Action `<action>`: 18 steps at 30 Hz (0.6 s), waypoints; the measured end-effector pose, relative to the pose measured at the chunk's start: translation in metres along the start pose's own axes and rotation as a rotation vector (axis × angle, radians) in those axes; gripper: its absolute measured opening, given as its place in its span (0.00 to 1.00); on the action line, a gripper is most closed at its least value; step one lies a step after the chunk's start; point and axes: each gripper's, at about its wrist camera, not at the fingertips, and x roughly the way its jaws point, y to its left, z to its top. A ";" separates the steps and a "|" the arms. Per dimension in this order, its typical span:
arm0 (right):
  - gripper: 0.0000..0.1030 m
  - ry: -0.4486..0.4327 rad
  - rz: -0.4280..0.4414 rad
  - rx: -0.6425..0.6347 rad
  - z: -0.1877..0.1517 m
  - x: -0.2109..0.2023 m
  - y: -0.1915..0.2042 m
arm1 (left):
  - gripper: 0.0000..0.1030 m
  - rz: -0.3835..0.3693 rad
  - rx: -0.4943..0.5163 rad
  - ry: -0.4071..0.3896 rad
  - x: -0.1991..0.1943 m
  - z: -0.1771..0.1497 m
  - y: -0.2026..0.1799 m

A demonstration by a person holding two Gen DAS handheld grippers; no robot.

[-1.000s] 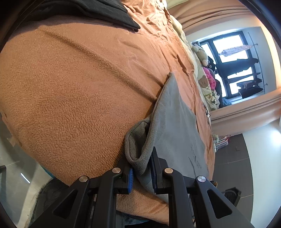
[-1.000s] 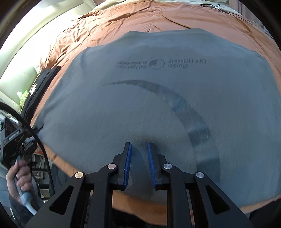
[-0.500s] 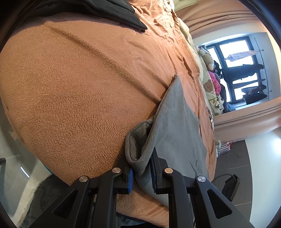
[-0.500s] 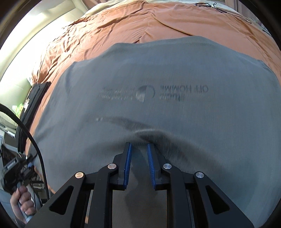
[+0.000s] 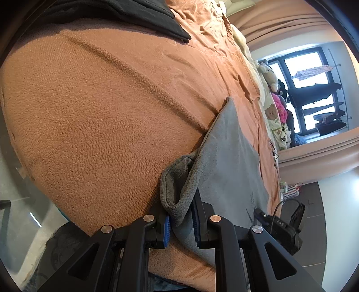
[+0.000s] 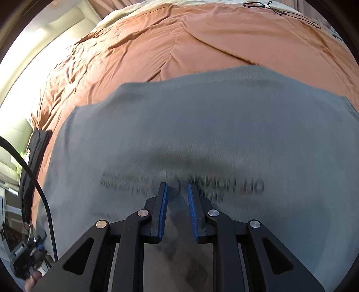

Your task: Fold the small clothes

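Note:
A grey T-shirt (image 6: 202,125) with dark printed lettering lies spread on an orange bedspread (image 6: 179,38). My right gripper (image 6: 177,193) is low over the shirt near the print; its blue pads stand a little apart, and I cannot tell whether cloth is pinched between them. In the left wrist view my left gripper (image 5: 181,215) is shut on a bunched edge of the grey shirt (image 5: 226,157), and the cloth folds up between the blue pads. The shirt's near edge hangs at the side of the bed.
A black garment (image 5: 134,13) lies at the far end of the orange fleece blanket (image 5: 89,107). Stuffed toys (image 5: 273,105) sit by the window (image 5: 309,87). A black cable (image 6: 42,188) and the other handle show at the lower left of the right wrist view.
My right gripper has slid forward over the shirt, so the printed lettering now sits right at its fingertips. The left gripper keeps its hold on the shirt edge and has shifted slightly.

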 end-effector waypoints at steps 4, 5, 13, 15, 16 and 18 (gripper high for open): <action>0.14 -0.005 -0.014 0.003 0.017 0.010 0.002 | 0.16 0.010 0.007 -0.002 0.001 0.000 -0.002; 0.14 -0.007 -0.017 0.002 0.022 0.013 0.002 | 0.16 0.010 0.006 -0.002 0.001 0.000 -0.002; 0.14 -0.017 -0.063 0.000 0.050 0.036 0.005 | 0.16 0.021 0.009 -0.007 0.003 -0.002 -0.005; 0.12 -0.021 -0.072 -0.002 0.056 0.040 0.005 | 0.16 0.023 0.010 -0.007 0.003 -0.002 -0.005; 0.12 -0.023 -0.076 -0.005 0.058 0.042 0.006 | 0.16 0.022 0.009 -0.007 0.003 -0.002 -0.005; 0.12 -0.027 -0.086 -0.010 0.062 0.045 0.007 | 0.16 0.021 0.011 -0.009 0.003 -0.002 -0.005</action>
